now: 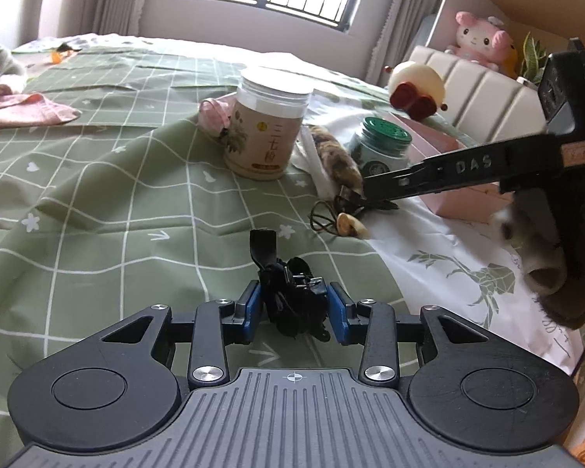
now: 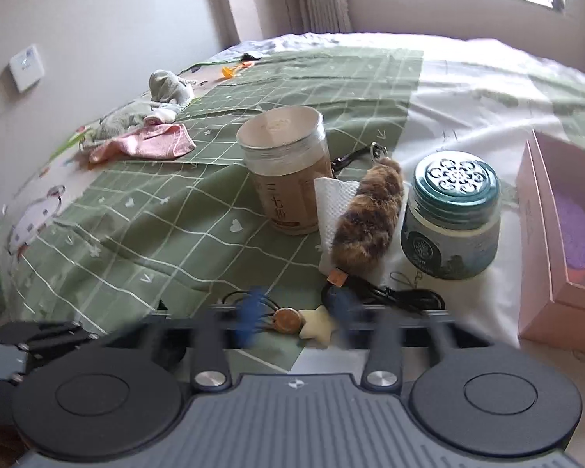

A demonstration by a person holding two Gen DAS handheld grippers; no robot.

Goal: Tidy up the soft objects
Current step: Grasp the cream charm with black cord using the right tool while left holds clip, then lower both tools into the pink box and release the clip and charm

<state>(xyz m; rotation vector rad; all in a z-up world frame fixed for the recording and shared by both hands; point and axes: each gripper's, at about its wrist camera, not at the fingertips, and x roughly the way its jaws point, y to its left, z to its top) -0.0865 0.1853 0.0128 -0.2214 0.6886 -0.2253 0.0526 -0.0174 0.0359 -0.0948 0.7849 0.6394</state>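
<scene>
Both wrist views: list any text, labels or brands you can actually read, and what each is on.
"DAS" – raised letters on the right gripper's finger, left wrist view.
"三七粉" – down the label of the beige jar.
Green-lidded jar: round emblem and label print, too small to read.
Pink sticker on the right gripper body: blurred, unreadable.
White wall unit: small mark, unreadable.

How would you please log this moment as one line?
left gripper: shut on black hair tie | right gripper: blurred, over star charm | furry tail: on bed
</scene>
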